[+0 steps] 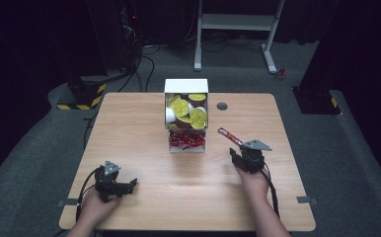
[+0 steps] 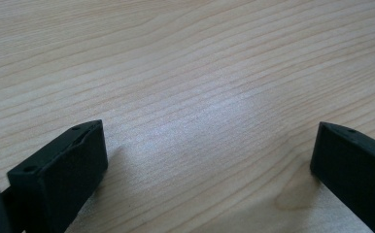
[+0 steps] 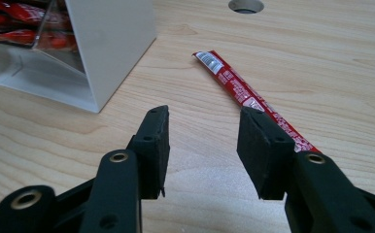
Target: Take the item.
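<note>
Sachet (image 3: 246, 92), a long red stick pack, lies flat on the table (image 1: 144, 192) just right of the white box (image 1: 186, 86); it looks light, limp and slick, so grip it mid-length across its width; right gripper (image 3: 202, 145) beside it, jaws parted, empty; left gripper (image 2: 207, 160) well left of the box, jaws spread wide over bare wood.

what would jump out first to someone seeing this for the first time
The white dispenser box at the far middle of the wooden table, with yellow-lidded cups on top and red sachets below. Next, the single red stick sachet lying flat on the table right of the box, beside the right gripper, whose jaws stand apart with nothing between them.
</note>
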